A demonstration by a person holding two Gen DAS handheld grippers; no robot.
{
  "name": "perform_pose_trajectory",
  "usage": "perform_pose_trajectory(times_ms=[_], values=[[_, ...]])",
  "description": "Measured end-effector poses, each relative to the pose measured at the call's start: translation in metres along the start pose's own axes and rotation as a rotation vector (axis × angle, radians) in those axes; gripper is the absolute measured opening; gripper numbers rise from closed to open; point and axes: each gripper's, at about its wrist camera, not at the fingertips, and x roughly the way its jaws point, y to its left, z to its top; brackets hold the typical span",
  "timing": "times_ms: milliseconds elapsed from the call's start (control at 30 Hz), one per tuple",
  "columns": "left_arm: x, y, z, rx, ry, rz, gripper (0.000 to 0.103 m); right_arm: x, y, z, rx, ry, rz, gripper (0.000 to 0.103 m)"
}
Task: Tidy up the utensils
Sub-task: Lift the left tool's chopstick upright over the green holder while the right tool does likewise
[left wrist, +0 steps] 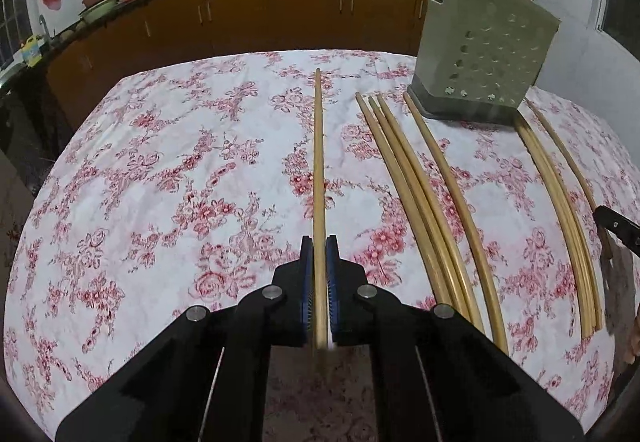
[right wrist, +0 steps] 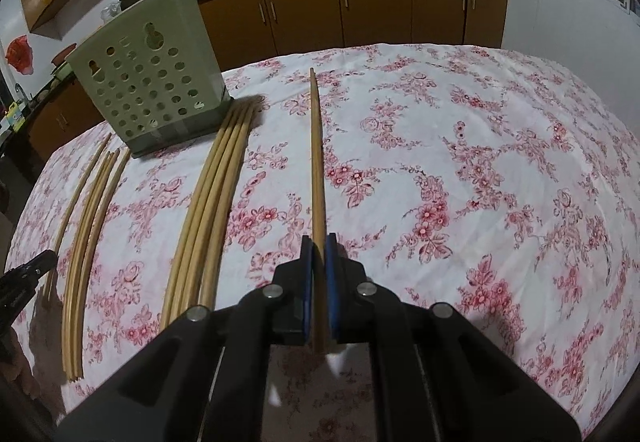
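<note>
One chopstick [left wrist: 318,162] is clamped between the pads of the left gripper [left wrist: 319,254], pointing out over the flowered tablecloth [left wrist: 160,182]. Another chopstick [right wrist: 317,162] is clamped likewise in the right gripper [right wrist: 319,254]. More chopsticks [right wrist: 208,202] are laid on the cloth beside a green perforated holder [right wrist: 152,90].

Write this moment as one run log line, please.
left gripper: shut on chopstick | right gripper: shut on chopstick | green holder: upright on table | loose chopsticks: beside holder
</note>
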Motion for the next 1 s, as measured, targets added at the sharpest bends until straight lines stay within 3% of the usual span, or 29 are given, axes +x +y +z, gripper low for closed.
perform_pose_trajectory(times_ms=[567,767,1000], values=[[-0.011,-0.005,-0.011,0.026,0.007,0.004,0.007,-0.016,-0.002,-0.011,-0.012,-0.014,0.016,0.008],[-0.039,-0.001,0.004,0.012,-0.081,-0.019,0.007,-0.055,-0.009,0.010,0.003,-0.139,0.029,0.008],[-0.091,0.020,0.049,-0.106,-0.255,-0.054,0.007,-0.112,-0.022,0.048,0.043,-0.332,0.051,0.008]])
